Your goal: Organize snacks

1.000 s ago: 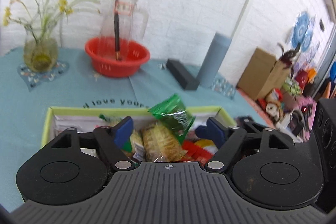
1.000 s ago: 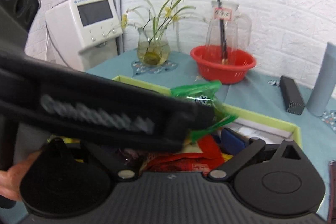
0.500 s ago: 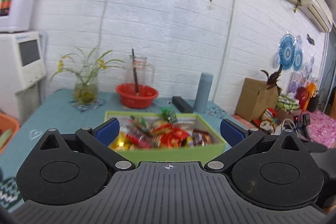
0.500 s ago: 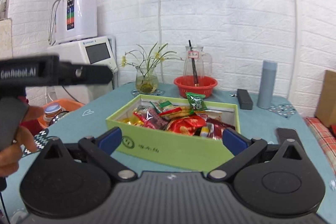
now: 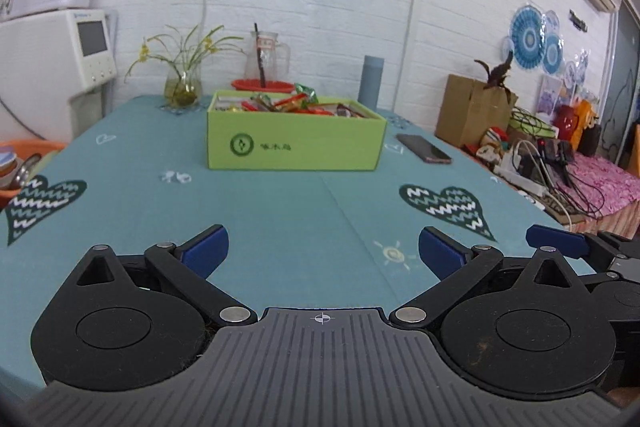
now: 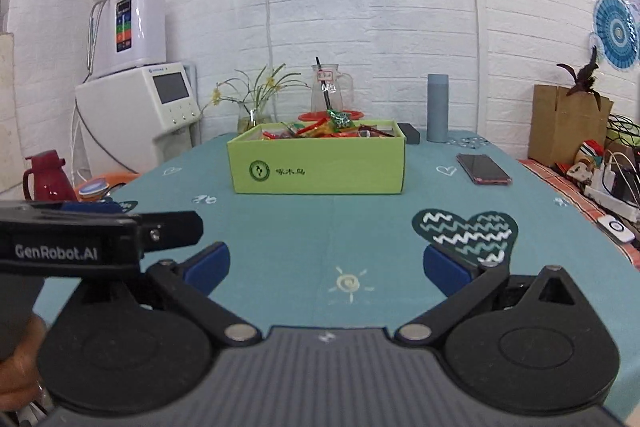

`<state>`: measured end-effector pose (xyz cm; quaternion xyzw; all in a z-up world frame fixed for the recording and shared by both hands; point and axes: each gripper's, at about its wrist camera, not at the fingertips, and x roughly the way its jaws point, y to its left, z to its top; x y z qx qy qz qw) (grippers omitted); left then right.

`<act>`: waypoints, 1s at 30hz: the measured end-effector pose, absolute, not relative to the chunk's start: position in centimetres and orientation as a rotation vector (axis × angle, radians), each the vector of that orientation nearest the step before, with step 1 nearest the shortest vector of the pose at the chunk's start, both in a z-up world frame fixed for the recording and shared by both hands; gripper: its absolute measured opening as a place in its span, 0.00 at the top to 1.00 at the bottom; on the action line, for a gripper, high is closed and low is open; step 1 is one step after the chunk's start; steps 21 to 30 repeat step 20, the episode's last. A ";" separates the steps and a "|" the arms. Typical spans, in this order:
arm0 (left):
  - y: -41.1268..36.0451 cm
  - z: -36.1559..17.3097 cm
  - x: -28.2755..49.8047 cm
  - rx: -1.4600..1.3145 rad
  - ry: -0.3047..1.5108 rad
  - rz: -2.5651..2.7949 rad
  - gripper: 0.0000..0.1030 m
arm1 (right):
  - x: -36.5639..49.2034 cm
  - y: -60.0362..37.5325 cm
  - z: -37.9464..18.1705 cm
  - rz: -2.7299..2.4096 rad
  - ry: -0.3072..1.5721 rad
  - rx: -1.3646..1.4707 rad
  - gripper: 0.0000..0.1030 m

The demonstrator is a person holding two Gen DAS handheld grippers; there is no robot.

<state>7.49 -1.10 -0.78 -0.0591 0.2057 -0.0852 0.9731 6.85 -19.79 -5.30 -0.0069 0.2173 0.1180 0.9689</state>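
On teal cloth (image 5: pixel 280 211), snack box (image 5: pixel 294 143) (full)

right claw (image 6: pixel 326 265) spread, empty | snacks (image 6: pixel 320 129) in green box (image 6: pixel 318 167)

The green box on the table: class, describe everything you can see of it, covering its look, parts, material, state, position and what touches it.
The green box is a lime rectangular carton that looks like cardboard, lidless, with a round dark green logo and small characters printed on its front wall. It stands upright on the teal tablecloth, mid-table, in front of the red basin. Bright snack packets, red, orange and green, fill it and rise above the rim. Neither gripper touches it.
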 end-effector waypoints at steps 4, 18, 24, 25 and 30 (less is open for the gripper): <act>-2.6 -1.0 4.0 -0.097 0.403 -0.182 0.11 | 2.2 -20.5 -5.4 0.152 0.424 0.004 0.01; -3.4 -1.6 0.5 -0.121 0.399 -0.125 0.20 | -5.8 -22.7 -4.9 0.077 0.274 -0.011 0.00; -3.1 -2.1 0.4 -0.129 0.411 -0.130 0.19 | -5.8 -22.9 -5.2 0.059 0.280 -0.012 0.00; -3.1 -2.1 0.4 -0.129 0.411 -0.130 0.19 | -5.8 -22.9 -5.2 0.059 0.280 -0.012 0.00; -3.1 -2.1 0.4 -0.129 0.411 -0.130 0.19 | -5.8 -22.9 -5.2 0.059 0.280 -0.012 0.00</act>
